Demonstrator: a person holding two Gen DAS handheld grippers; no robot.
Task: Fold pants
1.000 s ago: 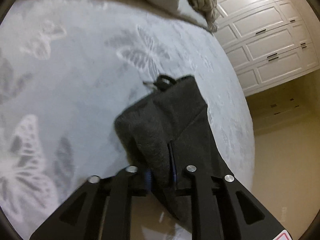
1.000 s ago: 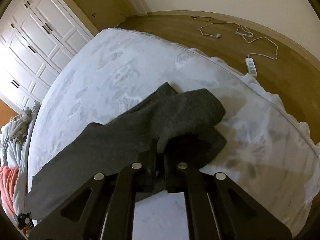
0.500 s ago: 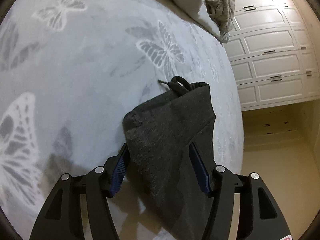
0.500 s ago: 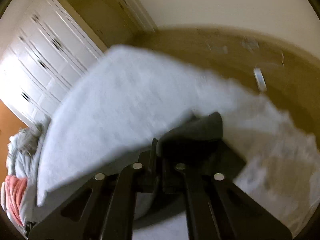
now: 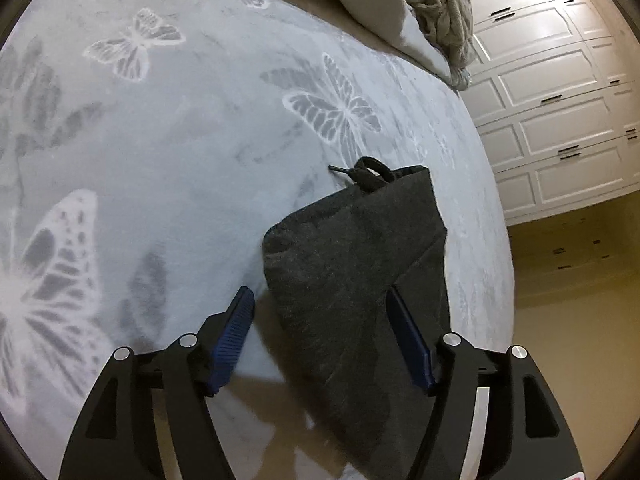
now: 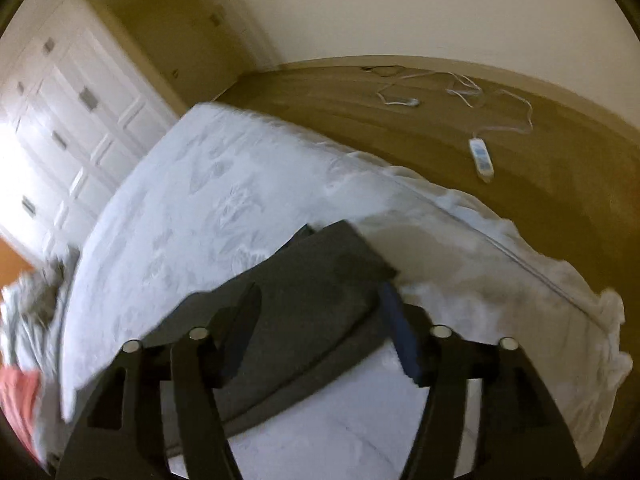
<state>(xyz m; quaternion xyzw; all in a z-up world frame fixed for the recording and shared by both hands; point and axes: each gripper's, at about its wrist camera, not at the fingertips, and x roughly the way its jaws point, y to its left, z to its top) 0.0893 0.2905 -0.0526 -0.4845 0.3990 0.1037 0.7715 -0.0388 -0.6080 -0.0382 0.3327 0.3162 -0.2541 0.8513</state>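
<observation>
Opening our left gripper point(image 5: 320, 312) over the dark grey pants point(image 5: 356, 264), pads clear of the fabric, we are likewise spreading the right gripper point(image 6: 320, 312) above their folded end on the butterfly-print bedspread point(image 5: 160, 140).

Warm, yellowish room light in both views. Left wrist view sharp and clear, with soft dark shadows on the blanket point(image 5: 168, 168) under the left gripper point(image 5: 320, 312). Right wrist view smeared and blurry all over. Strong white glare on the cupboard doors point(image 6: 48, 128) at the left edge. Bent and curved at the rims, with black corners.
</observation>
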